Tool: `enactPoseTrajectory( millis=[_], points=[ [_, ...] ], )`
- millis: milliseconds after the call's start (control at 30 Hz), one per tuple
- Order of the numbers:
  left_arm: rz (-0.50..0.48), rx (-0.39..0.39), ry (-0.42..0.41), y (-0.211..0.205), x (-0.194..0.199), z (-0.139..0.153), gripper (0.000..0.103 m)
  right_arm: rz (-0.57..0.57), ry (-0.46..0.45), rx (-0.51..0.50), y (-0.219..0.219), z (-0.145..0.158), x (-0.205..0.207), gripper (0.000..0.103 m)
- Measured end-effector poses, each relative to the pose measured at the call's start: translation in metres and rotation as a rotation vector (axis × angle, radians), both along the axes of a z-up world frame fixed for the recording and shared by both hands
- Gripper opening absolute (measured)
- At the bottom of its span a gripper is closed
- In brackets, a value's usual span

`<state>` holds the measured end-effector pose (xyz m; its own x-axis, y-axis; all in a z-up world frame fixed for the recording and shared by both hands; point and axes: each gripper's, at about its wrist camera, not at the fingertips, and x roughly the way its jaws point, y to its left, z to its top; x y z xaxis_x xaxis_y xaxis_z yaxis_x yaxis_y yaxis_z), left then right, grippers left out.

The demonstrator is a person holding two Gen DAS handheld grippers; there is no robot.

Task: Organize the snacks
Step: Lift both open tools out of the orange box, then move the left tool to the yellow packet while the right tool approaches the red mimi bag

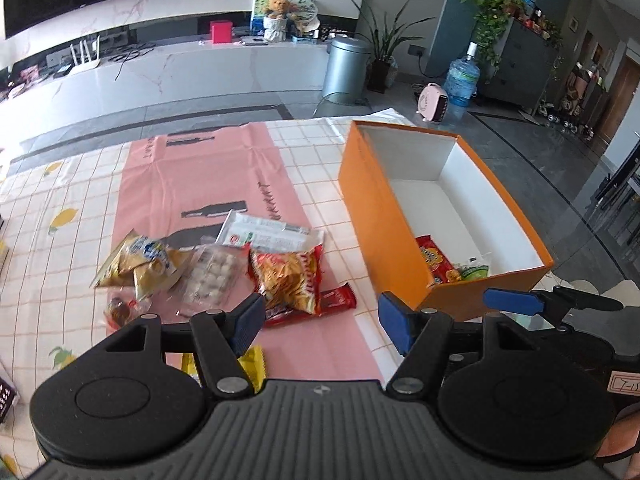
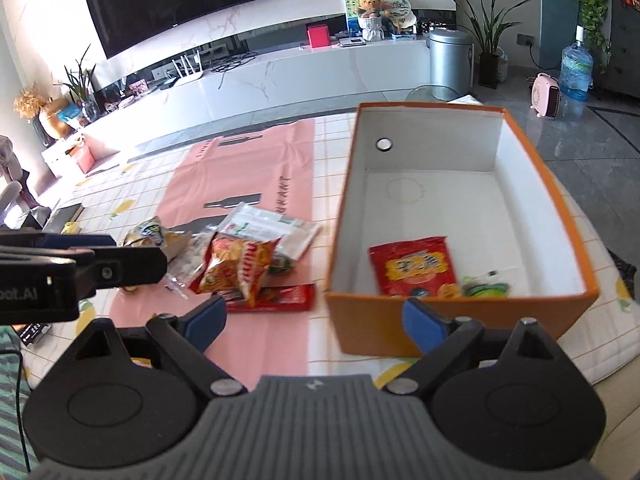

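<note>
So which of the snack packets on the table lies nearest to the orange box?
The flat red bar-shaped packet, lying partly under the red-and-yellow bag. The other loose packets lie farther left of the orange box.

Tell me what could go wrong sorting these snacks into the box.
The loose snacks overlap: lifting the orange chip bag may drag the red wrapped bar beneath it. The left gripper and right gripper, both open, sit close together and could collide. The orange box might slide if bumped.

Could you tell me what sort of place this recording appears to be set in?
Most likely a home living room: a large wall-mounted television hangs above a long marble media console, with potted plants and a water jug on the floor nearby.
</note>
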<state>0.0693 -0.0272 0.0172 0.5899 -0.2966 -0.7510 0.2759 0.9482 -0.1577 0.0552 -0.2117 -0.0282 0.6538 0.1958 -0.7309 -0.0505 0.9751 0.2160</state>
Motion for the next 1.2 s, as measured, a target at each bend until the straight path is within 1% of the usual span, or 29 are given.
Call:
enactPoseTrajectory(
  millis=[67,133,267,300,333,367,400,433,500,567,667,800,900,933,1000,1033,1067,1100,1167,1200],
  points=[
    [0.035,-0.02,0.026,0.017,-0.003,-0.01,0.077,0.005,0.004,0.007,0.012,-0.009,-0.003,0.087],
    [0.069,-0.039,0.043,0.035,-0.007,-0.019,0.077,0.011,0.011,0.002,0.022,-0.018,-0.005,0.078],
    [0.136,-0.076,0.082,0.065,-0.011,-0.038,0.077,0.016,0.042,-0.009,0.036,-0.037,-0.004,0.067],
    [0.145,-0.078,0.091,0.069,-0.011,-0.042,0.076,0.019,0.054,-0.008,0.04,-0.041,-0.003,0.061],
    [0.154,-0.077,0.098,0.074,-0.013,-0.047,0.077,0.022,0.064,-0.005,0.043,-0.045,-0.002,0.06],
    [0.155,-0.075,0.102,0.076,-0.013,-0.051,0.077,0.025,0.072,-0.005,0.047,-0.048,-0.001,0.058],
    [0.151,-0.07,0.106,0.079,-0.014,-0.055,0.077,0.032,0.078,-0.005,0.05,-0.051,0.0,0.054],
    [0.144,-0.065,0.112,0.08,-0.014,-0.058,0.077,0.041,0.083,-0.006,0.053,-0.054,0.001,0.051],
    [0.122,-0.058,0.116,0.08,-0.014,-0.066,0.078,0.063,0.085,-0.011,0.061,-0.058,0.004,0.049],
    [0.102,-0.047,0.121,0.08,-0.012,-0.074,0.084,0.092,0.076,-0.02,0.069,-0.06,0.006,0.048],
    [0.095,-0.023,0.148,0.083,-0.009,-0.088,0.084,0.13,0.066,-0.034,0.077,-0.064,0.009,0.042],
    [0.106,-0.037,0.185,0.09,-0.004,-0.104,0.084,0.161,0.116,-0.017,0.085,-0.077,0.015,0.028],
    [0.098,-0.042,0.194,0.094,-0.001,-0.112,0.084,0.201,0.15,-0.014,0.096,-0.087,0.019,0.025],
    [0.093,-0.04,0.199,0.094,-0.001,-0.113,0.084,0.213,0.157,-0.016,0.099,-0.09,0.02,0.023],
    [0.082,-0.039,0.209,0.094,0.0,-0.117,0.081,0.228,0.17,-0.017,0.104,-0.095,0.023,0.02],
    [0.076,-0.041,0.216,0.094,0.001,-0.119,0.076,0.229,0.175,-0.019,0.106,-0.097,0.025,0.02],
    [0.076,-0.043,0.223,0.095,0.002,-0.12,0.073,0.229,0.18,-0.02,0.107,-0.099,0.027,0.02],
    [0.082,-0.047,0.232,0.096,0.003,-0.123,0.073,0.23,0.184,-0.019,0.108,-0.101,0.029,0.02],
    [0.091,-0.063,0.241,0.099,0.004,-0.125,0.062,0.237,0.195,-0.013,0.111,-0.104,0.033,0.02],
    [0.095,-0.073,0.243,0.1,0.005,-0.126,0.059,0.242,0.199,-0.011,0.112,-0.106,0.033,0.02]
  ],
)
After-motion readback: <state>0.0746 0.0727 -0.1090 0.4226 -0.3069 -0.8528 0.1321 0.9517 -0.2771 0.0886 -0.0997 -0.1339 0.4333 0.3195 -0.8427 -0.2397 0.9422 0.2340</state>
